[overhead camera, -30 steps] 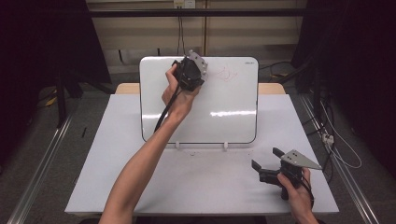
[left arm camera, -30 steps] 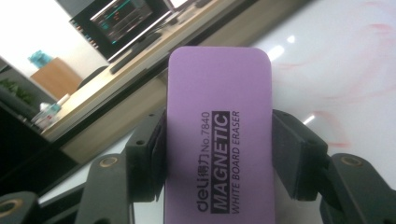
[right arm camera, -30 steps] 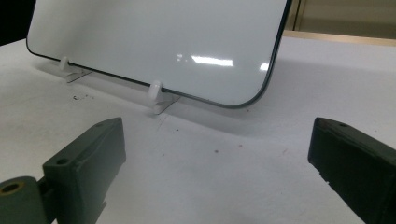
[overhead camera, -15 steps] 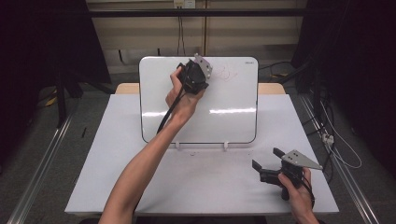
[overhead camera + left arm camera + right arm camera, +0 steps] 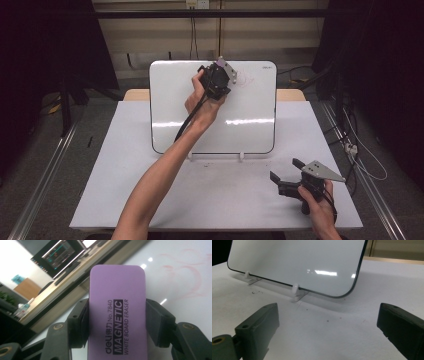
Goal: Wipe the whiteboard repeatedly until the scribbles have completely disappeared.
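A white-covered table (image 5: 150,200) stands in a dim room with dark curtains at both sides and a pale wall behind, and a glossy white rectangular whiteboard (image 5: 250,130) leans upright on two small white plastic feet (image 5: 295,291) near the table's far edge.

The purple block-shaped magnetic whiteboard eraser (image 5: 117,315) sits clamped between the jaws of the left gripper (image 5: 117,322); its printed face looks toward the gripper's camera, and its upper half stands out beyond the jaw tips. The black pads (image 5: 81,322) press on its two long sides, around mid-length, so the grip is square and the eraser is not visibly tilted in it. In the high view the left gripper (image 5: 216,80) is held up at the board's upper middle, just left of the faint pink heart-shaped marker drawing (image 5: 190,272) near the top edge. The eraser's working face points at the board; whether it is touching cannot be told.

The right gripper (image 5: 290,179) rests low on the table at the near right, well apart from the board, with its jaws spread wide and nothing between them.

The likely trouble is a push that is too firm: the board merely leans on its feet and nothing steadies it, so pressure near the top could tip or slide it backward. A skewed stroke could also twist the eraser between the pads and leave pink smears.
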Available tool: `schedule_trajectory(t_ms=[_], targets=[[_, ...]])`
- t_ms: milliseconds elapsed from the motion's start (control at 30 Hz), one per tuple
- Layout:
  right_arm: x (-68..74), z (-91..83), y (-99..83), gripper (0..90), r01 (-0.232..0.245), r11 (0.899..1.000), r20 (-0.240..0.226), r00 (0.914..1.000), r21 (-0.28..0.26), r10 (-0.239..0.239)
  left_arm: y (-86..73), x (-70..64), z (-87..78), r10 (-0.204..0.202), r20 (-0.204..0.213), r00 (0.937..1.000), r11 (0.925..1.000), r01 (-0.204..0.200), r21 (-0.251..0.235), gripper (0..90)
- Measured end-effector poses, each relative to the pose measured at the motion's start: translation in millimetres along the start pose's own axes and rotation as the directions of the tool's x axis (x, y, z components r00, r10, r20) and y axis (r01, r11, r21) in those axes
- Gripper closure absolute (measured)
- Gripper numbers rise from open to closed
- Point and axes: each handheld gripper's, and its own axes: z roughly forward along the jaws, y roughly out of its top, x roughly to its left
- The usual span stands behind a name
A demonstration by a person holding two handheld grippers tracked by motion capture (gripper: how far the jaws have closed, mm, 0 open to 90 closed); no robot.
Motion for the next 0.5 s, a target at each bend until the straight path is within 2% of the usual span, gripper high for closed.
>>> schedule_trajectory(t_ms=[33, 67, 100, 167, 200, 267, 300, 367, 467, 500], targets=[[-0.2, 0.2, -0.1, 3.8, -0.001, 1.000, 0.001, 1.0000, 0.000, 0.001, -0.2, -4.1, -0.4, 0.007, 0.008, 0.9999, 1.0000, -0.007, -0.004, 41.2], [-0.2, 0.2, -0.2, 3.8, -0.002, 1.000, 0.001, 1.0000, -0.001, 0.002, -1.3, -10.3, -1.0, -0.013, 0.039, 0.9991, 0.9999, 0.013, -0.009, 41.2], [-0.1, 0.1, -0.1, 3.8, -0.002, 1.000, 0.000, 1.0000, 0.000, 0.002, -2.7, -16.0, -2.3, 0.001, 0.056, 0.9985, 1.0000, -0.001, -0.007, 41.2], [0.5, -0.5, -0.2, 3.8, -0.003, 1.000, -0.004, 1.0000, -0.002, 0.003, -5.1, -25.3, -4.8, 0.038, 0.052, 0.9979, 0.9990, -0.037, -0.026, 41.2], [0.6, -0.8, -0.3, 3.8, 0.001, 1.000, -0.004, 1.0000, -0.002, -0.001, -5.7, -25.2, -5.3, 0.029, 0.053, 0.9982, 0.9992, -0.027, -0.029, 41.2], [0.5, -1.3, -0.3, 3.8, 0.001, 1.000, -0.007, 1.0000, -0.003, -0.001, -6.0, -18.8, -3.2, -0.010, 0.087, 0.9962, 0.9997, 0.012, -0.023, 41.3], [0.4, -1.3, -0.3, 3.8, 0.001, 1.000, -0.005, 1.0000, -0.004, -0.001, -5.5, -16.3, -2.3, -0.011, 0.093, 0.9956, 0.9997, 0.013, -0.019, 41.3], [0.1, -1.3, -0.3, 3.8, -0.001, 1.000, -0.002, 1.0000, -0.004, 0.001, -2.8, -13.3, -1.4, -0.009, 0.077, 0.9970, 0.9994, 0.012, -0.033, 41.3], [-0.4, -1.4, -0.3, 3.8, 0.000, 1.000, -0.001, 1.0000, -0.002, 0.000, 3.8, -3.2, 0.8, -0.009, 0.059, 0.9982, 0.9996, 0.011, -0.026, 41.3], [-0.6, -1.5, -0.4, 3.8, 0.000, 1.000, 0.000, 1.0000, -0.003, 0.000, 5.5, 0.2, 2.4, -0.024, 0.055, 0.9982, 0.9993, 0.026, -0.028, 41.3]])
